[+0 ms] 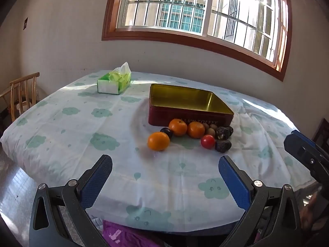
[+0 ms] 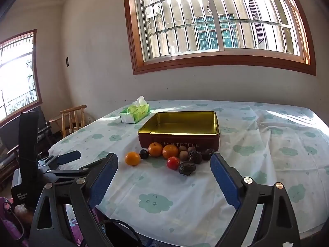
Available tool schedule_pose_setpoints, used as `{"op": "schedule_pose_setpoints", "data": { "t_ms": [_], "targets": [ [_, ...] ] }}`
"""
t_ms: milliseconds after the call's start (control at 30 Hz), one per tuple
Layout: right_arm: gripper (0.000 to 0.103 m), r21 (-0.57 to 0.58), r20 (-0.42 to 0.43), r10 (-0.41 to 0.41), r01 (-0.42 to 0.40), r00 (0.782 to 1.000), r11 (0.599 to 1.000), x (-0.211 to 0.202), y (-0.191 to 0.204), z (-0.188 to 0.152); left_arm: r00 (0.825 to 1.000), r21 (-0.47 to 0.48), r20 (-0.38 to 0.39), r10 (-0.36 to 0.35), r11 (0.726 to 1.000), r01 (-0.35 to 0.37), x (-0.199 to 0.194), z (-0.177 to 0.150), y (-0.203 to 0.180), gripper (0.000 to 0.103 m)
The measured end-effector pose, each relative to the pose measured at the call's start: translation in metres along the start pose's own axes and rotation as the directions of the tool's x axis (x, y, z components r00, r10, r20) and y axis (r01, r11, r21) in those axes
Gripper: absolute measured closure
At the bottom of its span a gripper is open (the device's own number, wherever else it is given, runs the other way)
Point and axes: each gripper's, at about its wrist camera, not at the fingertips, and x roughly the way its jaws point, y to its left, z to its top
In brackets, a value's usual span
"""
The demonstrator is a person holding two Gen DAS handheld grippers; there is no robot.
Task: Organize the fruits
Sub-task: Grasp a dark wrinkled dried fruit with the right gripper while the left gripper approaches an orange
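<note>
Two wrist views of a table (image 1: 61, 127) covered with a pale cloth printed with green clouds. A dark red tin (image 1: 185, 121), lidless, gold inside and lettered "TOFFEE" on its near wall, stands at mid-table; its interior holds nothing. The fruits lie on the cloth in a loose cluster along the tin's near wall. From left to right: 1 orange (image 1: 158, 141) set apart and nearest, a small dark round fruit (image 1: 166, 132) just behind it, then 2 oranges (image 1: 178, 127) (image 1: 195, 129) side by side close against the tin. To the right lie 3 small brown round fruits (image 1: 210, 132), a red tomato (image 1: 207, 141) nearer the viewer, and 3 dark wrinkled fruits (image 1: 223, 145), 2 by the tin and 1 beside the tomato. A green tissue box (image 1: 114, 83) stands far left of the tin, well apart.

The left gripper (image 1: 165, 161) hovers over the near part of the cloth, its blue-padded jaws fully spread, with nothing between them. The right gripper (image 2: 164, 160) hovers likewise, jaws wide apart and holding nothing; in its view the fruits appear in the gap but lie farther off, untouched. The left gripper also shows at the left edge of the right wrist view. A wooden chair (image 2: 73, 116) stands at the far left and a barred window (image 2: 216, 20) fills the far wall.
</note>
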Motion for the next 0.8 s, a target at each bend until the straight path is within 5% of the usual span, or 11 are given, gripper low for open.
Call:
{"op": "schedule_pose_setpoints", "data": {
  "t_ms": [100,233,300,533,667,800],
  "targets": [
    [0.022,0.026,-0.054,0.01,-0.009,0.999,1.0,0.011,-0.011,-0.006,1.0,0.002,0.028,0.005,1.0,-0.005,-0.01,-0.007,0.002,0.001],
    [0.031,0.01,-0.107,0.025,-0.024,0.994,1.0,0.029,-0.02,-0.01,0.987,-0.021,0.056,-0.153,0.988,0.154,-0.021,-0.015,0.004,0.0],
    [0.037,0.014,-0.145,0.038,-0.037,0.989,0.999,0.045,-0.026,-0.01,0.983,0.002,0.052,-0.178,0.984,0.179,-0.022,-0.012,0.0,0.0],
    [0.043,-0.013,-0.263,-0.002,-0.002,0.965,1.0,0.098,-0.041,-0.01,0.997,0.0,0.056,-0.051,0.999,0.051,-0.012,0.008,0.013,0.001],
    [0.047,-0.019,-0.327,-0.011,0.005,0.945,1.0,0.124,-0.045,-0.013,0.996,0.072,-0.059,-0.072,0.995,0.076,0.025,0.025,0.018,0.001],
    [0.052,-0.024,-0.364,-0.01,0.002,0.931,1.0,0.139,-0.045,-0.017,0.998,0.108,-0.024,-0.062,0.992,0.064,0.041,0.037,0.025,0.001]
  ]
}}
